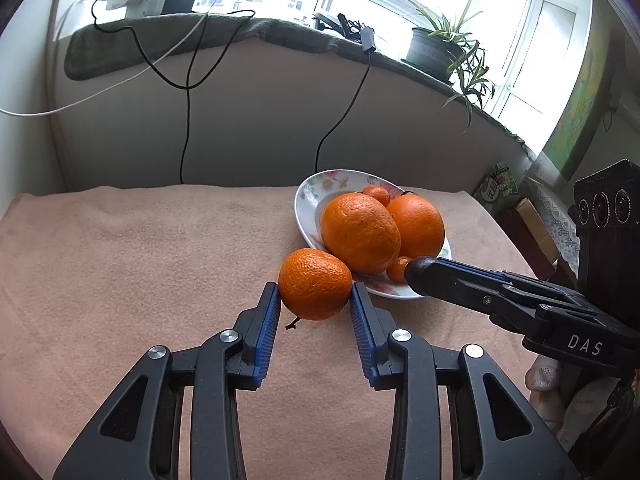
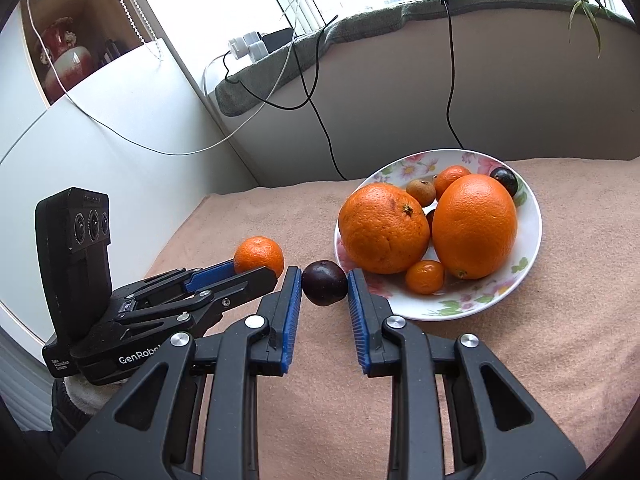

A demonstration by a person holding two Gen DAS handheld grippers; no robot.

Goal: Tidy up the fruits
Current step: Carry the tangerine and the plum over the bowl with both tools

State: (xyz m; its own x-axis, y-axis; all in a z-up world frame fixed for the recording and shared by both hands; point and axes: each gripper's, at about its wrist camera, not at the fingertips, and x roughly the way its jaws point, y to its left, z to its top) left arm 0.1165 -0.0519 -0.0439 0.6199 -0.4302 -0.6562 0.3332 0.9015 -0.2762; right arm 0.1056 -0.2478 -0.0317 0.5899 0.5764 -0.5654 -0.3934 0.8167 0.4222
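My left gripper [image 1: 315, 294] is shut on a mandarin [image 1: 315, 283], held just above the pink cloth, left of the plate. In the right wrist view the same mandarin [image 2: 259, 257] shows between the left gripper's [image 2: 256, 266] blue pads. My right gripper [image 2: 324, 284] is shut on a dark plum [image 2: 324, 283], close to the plate's near-left rim. The plum [image 1: 420, 267] also shows at the right gripper's tip in the left wrist view. The floral plate [image 2: 528, 240] holds two large oranges [image 2: 384, 229] [image 2: 474, 226], small kumquats [image 2: 425, 277], a brown longan [image 2: 421, 192] and another dark plum [image 2: 505, 180].
A pink cloth [image 1: 140, 264] covers the table up to a grey wall below a windowsill. Black and white cables [image 1: 186, 112] hang down the wall. A potted plant [image 1: 436, 50] stands on the sill. Boxes and packets [image 1: 500, 190] lie beyond the table's right edge.
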